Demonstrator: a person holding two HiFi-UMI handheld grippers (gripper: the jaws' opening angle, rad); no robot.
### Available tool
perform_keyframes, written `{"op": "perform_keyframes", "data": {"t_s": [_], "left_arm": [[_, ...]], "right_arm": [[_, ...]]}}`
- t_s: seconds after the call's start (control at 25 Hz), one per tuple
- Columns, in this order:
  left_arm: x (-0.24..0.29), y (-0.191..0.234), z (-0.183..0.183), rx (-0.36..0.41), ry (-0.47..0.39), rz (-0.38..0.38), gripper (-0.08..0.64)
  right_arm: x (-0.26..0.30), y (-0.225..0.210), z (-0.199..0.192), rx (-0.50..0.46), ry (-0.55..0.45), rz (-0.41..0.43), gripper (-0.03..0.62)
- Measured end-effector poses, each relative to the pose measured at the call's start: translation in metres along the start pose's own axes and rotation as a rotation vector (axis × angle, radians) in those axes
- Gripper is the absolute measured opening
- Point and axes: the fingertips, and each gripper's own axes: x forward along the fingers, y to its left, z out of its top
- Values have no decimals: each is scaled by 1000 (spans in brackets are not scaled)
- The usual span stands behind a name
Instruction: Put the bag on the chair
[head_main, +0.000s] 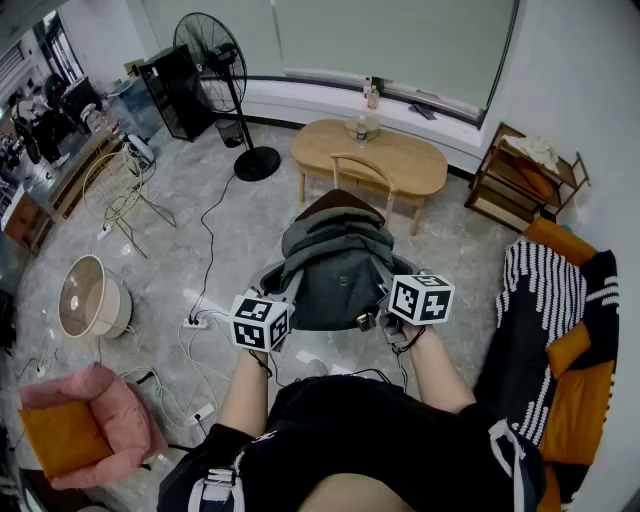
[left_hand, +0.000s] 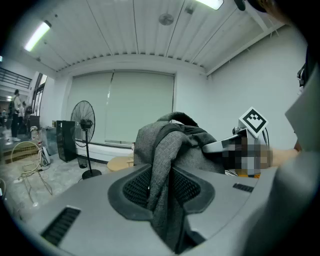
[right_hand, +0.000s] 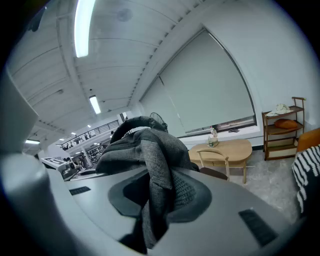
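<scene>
Grey backpack (head_main: 335, 268) upright, handle uppermost, left gripper (left_hand: 162, 200) and right gripper (right_hand: 155, 200) each clamped on its fabric, wooden chair (head_main: 345, 203) just beyond.

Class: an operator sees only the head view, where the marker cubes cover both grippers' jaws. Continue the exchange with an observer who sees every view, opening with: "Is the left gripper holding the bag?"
Observer: Yes, the left gripper pinches a fold of the grey bag between its pads.
Operator: And the right?
Observer: The right gripper is shut on another fold.
Operator: Is the chair free?
Observer: The part of the chair seat showing past the bag is bare.
</scene>
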Motion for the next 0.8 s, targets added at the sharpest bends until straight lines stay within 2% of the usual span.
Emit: {"op": "perform_keyframes", "data": {"t_s": [0.2, 0.4, 0.8], "left_arm": [[-1, 9, 1, -6, -14, 11, 117], [1, 14, 8, 4, -29, 3, 118], [32, 51, 14, -19, -25, -31, 119]], "right_arm": [[6, 7, 6, -38, -24, -2, 97], [11, 8, 10, -32, -29, -7, 103], [49, 3, 25, -57, -15, -30, 108]]}}
